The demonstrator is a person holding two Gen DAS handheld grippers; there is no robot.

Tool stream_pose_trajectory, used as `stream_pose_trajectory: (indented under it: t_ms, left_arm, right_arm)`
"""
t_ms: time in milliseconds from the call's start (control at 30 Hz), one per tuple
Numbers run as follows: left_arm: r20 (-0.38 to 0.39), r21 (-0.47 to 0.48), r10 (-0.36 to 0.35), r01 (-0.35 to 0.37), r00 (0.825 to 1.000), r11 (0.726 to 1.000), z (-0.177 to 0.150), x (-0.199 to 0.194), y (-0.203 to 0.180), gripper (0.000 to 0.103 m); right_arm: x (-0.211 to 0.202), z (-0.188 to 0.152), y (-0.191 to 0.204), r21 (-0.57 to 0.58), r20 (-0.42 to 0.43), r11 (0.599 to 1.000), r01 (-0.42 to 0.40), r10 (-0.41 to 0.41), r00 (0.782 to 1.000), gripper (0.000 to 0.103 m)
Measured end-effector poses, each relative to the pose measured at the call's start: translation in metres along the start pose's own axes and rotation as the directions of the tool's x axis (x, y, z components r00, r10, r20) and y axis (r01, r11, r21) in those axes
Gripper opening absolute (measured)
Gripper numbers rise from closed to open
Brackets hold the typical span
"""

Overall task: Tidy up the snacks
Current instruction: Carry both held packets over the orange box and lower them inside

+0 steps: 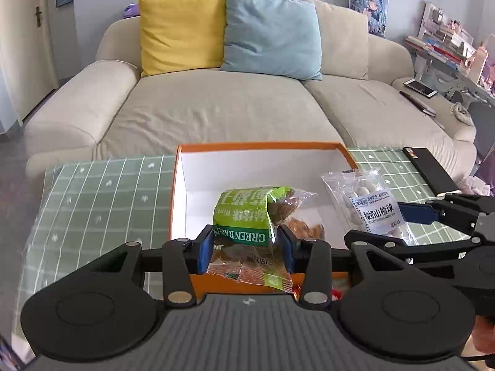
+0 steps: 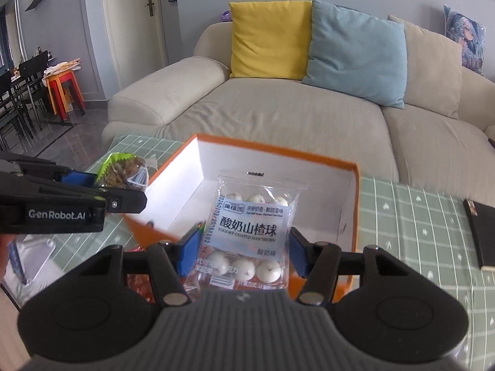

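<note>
Standing on the checked table, the orange box (image 1: 181, 185) is seen open, directly ahead of and below both claws. The green raisin packet (image 1: 244, 219) is pinched upright by the left gripper (image 1: 246, 247) over the near wall; the hawthorn-ball packet (image 2: 247, 232) is pinched upright by the right gripper (image 2: 244, 253), equally near.

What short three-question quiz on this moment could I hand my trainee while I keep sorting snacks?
1. True or false: the left tongs grip a green raisin packet.
2. Which snack do the right tongs hold: A) yogurt hawthorn ball packet, B) chocolate bar, C) soda can?
3. Fill in: both packets are held over the orange ____, white inside.

Key: 1 true; 2 A; 3 box.
</note>
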State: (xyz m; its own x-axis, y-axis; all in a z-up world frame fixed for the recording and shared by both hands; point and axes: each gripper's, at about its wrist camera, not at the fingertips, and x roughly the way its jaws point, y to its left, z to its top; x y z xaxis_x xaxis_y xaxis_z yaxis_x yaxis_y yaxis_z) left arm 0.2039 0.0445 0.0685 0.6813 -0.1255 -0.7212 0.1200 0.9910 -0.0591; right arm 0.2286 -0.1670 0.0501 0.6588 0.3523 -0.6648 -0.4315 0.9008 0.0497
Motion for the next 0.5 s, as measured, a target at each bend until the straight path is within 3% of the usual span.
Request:
stream_pose_trajectory:
  t_ms: [233, 500]
  left_arm:
    - [-0.111, -0.012, -0.005, 0.004, 0.994, 1.0, 0.018, 0.06, 0.013, 0.049]
    - [-0.263, 0.006, 0.027, -0.027, 0.964, 1.0, 0.008, 0.125, 0.025, 0.049]
  right_arm:
    - [0.057, 0.029, -0.015, -0.033, -0.052, 0.999, 0.023, -0.025, 0.998, 0.058]
    - [0.13, 0.026, -0.023, -0.083, -0.205, 0.996, 0.019, -0.036, 0.978, 0.058]
